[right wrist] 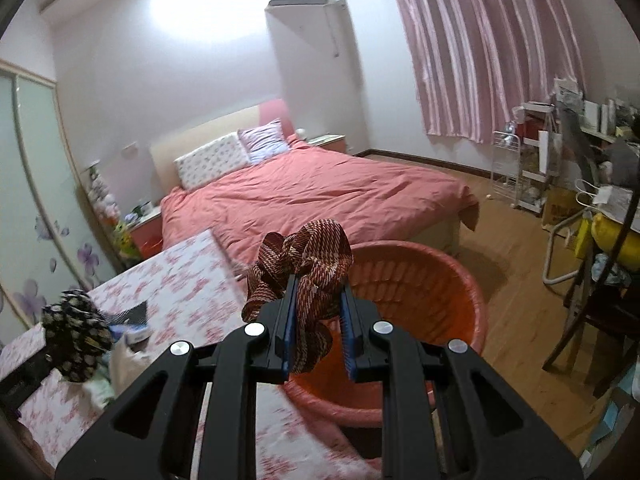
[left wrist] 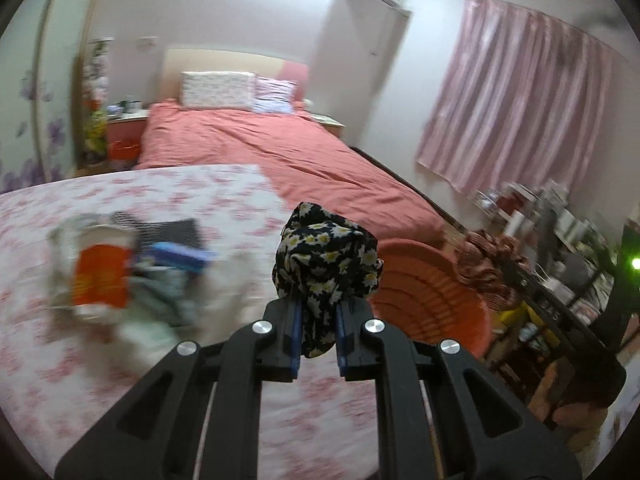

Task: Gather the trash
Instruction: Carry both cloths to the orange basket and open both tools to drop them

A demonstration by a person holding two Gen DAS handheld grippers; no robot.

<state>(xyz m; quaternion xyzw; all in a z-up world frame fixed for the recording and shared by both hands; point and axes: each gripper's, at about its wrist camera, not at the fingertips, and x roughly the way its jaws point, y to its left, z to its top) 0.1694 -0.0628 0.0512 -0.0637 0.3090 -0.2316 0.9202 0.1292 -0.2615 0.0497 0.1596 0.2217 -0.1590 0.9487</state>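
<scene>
My left gripper [left wrist: 318, 308] is shut on a black daisy-print cloth [left wrist: 326, 256] and holds it above the floral-covered table [left wrist: 160, 360], just left of the orange basket [left wrist: 432, 296]. My right gripper [right wrist: 318, 300] is shut on a red-brown patterned cloth [right wrist: 304, 260] and holds it at the near left rim of the orange basket [right wrist: 420, 292]. The daisy cloth also shows in the right wrist view [right wrist: 76, 340], and the red-brown cloth in the left wrist view [left wrist: 488, 260]. A blurred pile of trash [left wrist: 132, 268] lies on the table, with an orange-labelled package and blue items.
A bed with a pink cover [right wrist: 320, 192] stands beyond the table. Pink curtains [right wrist: 480, 40] hang at the right. A cluttered rack and desk [right wrist: 580, 160] and a chair [right wrist: 600, 300] stand on the wooden floor [right wrist: 516, 280] at the right. A wardrobe [right wrist: 32, 200] is at the left.
</scene>
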